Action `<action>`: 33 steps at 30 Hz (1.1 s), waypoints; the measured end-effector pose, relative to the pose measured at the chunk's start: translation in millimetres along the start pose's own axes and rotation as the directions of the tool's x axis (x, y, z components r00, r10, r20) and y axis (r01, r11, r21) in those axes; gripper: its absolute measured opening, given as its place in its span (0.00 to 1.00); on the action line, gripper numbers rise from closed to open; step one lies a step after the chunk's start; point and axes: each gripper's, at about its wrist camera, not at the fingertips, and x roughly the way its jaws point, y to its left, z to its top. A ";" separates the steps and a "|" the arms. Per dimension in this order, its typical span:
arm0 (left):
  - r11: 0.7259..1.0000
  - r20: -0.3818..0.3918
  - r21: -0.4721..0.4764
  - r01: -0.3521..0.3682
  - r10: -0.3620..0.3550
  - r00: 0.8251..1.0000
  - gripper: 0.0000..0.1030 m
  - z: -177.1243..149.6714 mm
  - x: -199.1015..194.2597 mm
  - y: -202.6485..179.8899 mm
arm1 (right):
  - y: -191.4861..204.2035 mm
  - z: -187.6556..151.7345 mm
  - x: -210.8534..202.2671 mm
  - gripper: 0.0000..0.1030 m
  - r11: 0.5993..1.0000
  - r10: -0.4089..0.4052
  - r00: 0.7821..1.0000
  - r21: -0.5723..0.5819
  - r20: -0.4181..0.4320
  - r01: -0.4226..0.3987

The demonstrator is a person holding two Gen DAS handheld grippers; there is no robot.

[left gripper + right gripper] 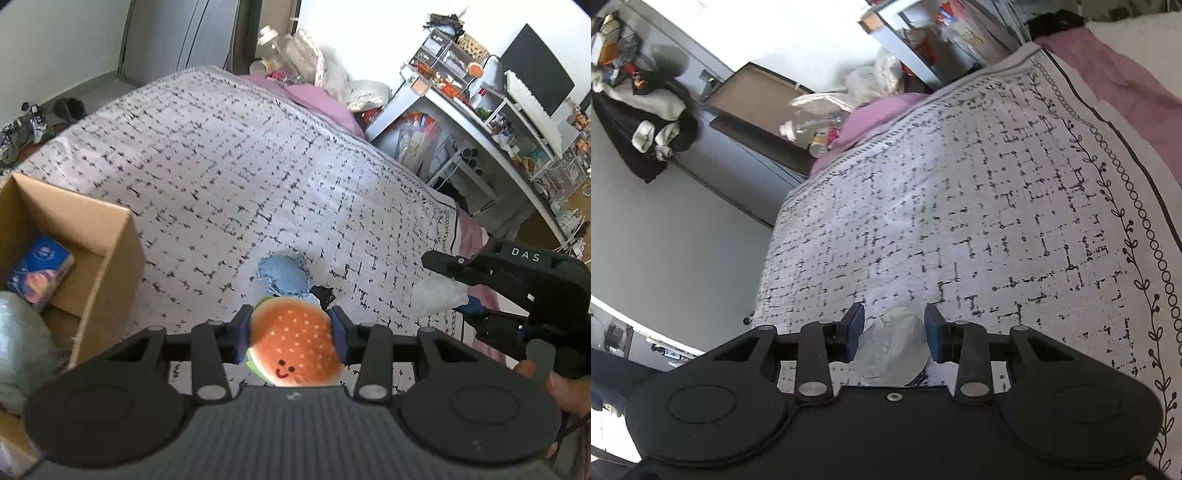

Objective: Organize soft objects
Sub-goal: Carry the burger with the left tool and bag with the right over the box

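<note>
A bed (229,155) fills both views under a flat pale quilt printed with broken black grid lines, and at nine o'clock in the left wrist view an open corrugated cardboard box (110,236), cut off by the frame edge, holds a glossy blue packet (38,273). The left hand-held gripper (291,332) is partly closed, its blue pads pinching a round plush burger (293,350) with seeded bun and stitched smile, above a frayed denim patch (282,277) on the quilt at twelve o'clock. The right hand-held gripper (894,334) likewise squeezes a crumpled, translucent white bundle (894,347), its material hard to make out.
</note>
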 end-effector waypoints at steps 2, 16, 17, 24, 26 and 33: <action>1.000 0.012 0.000 0.002 -0.002 1.000 0.42 0.9 -8.6 3.9 | 8.2 -3.1 -3.3 0.34 1.000 0.002 1.000 -0.021 0.003 -0.002; 1.000 0.080 0.003 -0.004 0.004 0.997 0.42 10.6 -57.6 35.2 | 50.8 -24.3 -33.9 0.34 0.989 -0.031 0.998 -0.141 0.062 0.039; 1.000 0.086 0.004 -0.006 0.005 0.996 0.42 11.9 -60.6 37.6 | 53.2 -24.8 -36.3 0.34 0.989 -0.026 0.998 -0.141 0.065 0.035; 1.000 0.100 -0.009 -0.012 0.013 0.995 0.42 18.8 -78.6 57.8 | 81.6 -34.2 -53.2 0.34 0.987 0.050 0.996 -0.159 0.074 -0.037; 1.000 0.108 -0.012 -0.018 0.019 0.994 0.42 20.5 -84.8 63.5 | 88.0 -36.9 -54.8 0.34 0.985 0.068 0.995 -0.166 0.066 -0.057; 0.998 0.121 -0.036 -0.047 0.051 0.991 0.42 25.4 -93.8 86.0 | 108.9 -45.2 -60.0 0.34 0.976 0.102 0.994 -0.196 0.050 -0.090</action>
